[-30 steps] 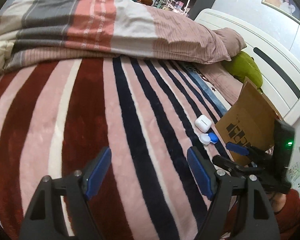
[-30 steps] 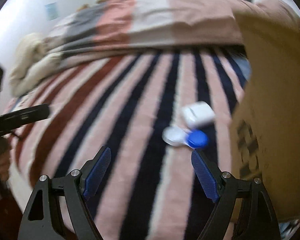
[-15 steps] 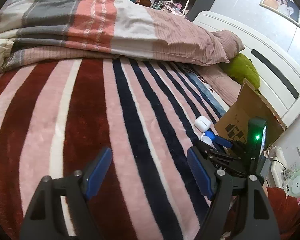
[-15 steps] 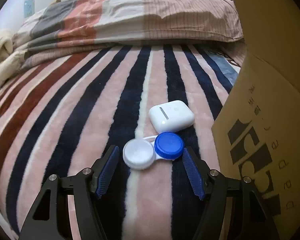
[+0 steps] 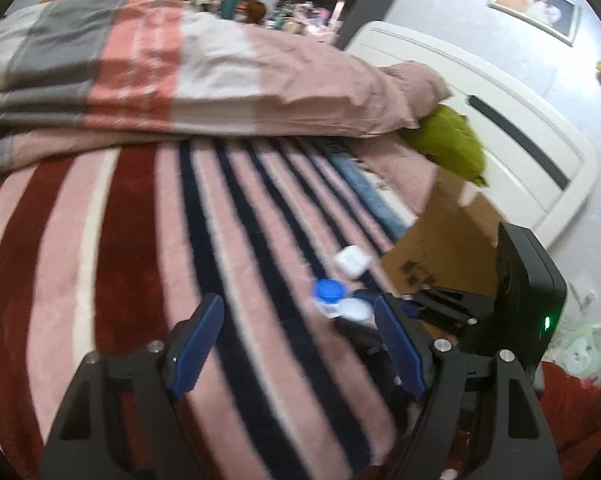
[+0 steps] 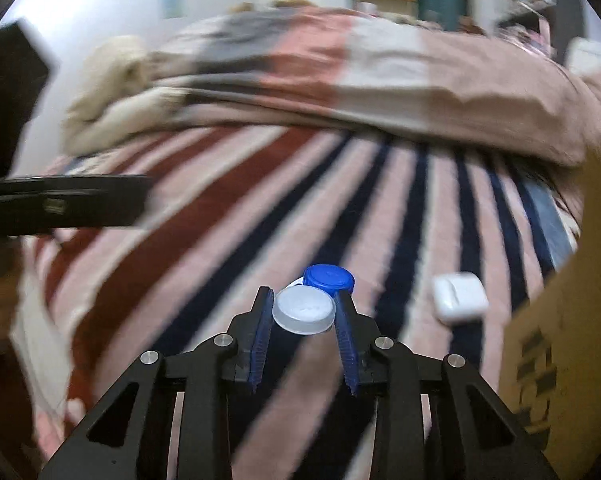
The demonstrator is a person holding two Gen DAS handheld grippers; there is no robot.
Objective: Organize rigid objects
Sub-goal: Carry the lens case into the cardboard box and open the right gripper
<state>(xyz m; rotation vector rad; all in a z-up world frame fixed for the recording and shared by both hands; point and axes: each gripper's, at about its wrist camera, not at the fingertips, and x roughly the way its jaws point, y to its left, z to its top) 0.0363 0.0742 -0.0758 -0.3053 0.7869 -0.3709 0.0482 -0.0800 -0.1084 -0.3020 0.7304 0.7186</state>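
Note:
A contact lens case with one white cap point(image 6: 304, 312) and one blue cap point(image 6: 329, 278) sits between the pads of my right gripper point(image 6: 304, 316). Its jaws are closing, and the pads press on the white cap's sides, blue cap pointing away. In the left wrist view the same case point(image 5: 332, 300) hangs at the right gripper's tips, just above the striped blanket point(image 5: 120, 240). A white earbud case point(image 6: 458, 298) lies on the blanket to the right, beside the cardboard box point(image 6: 572, 320). My left gripper point(image 5: 296, 312) stands open with nothing between its fingers.
A folded striped quilt point(image 5: 180, 80) is piled across the far side of the bed. A green cushion point(image 5: 448, 140) and a white headboard point(image 5: 500, 120) are at the right, behind the cardboard box point(image 5: 440, 248). A framed picture hangs on the wall.
My right gripper closed from wide around the lens case to gripping its white cap; the case has turned, blue cap now farther away. The left gripper rose slightly, still open.

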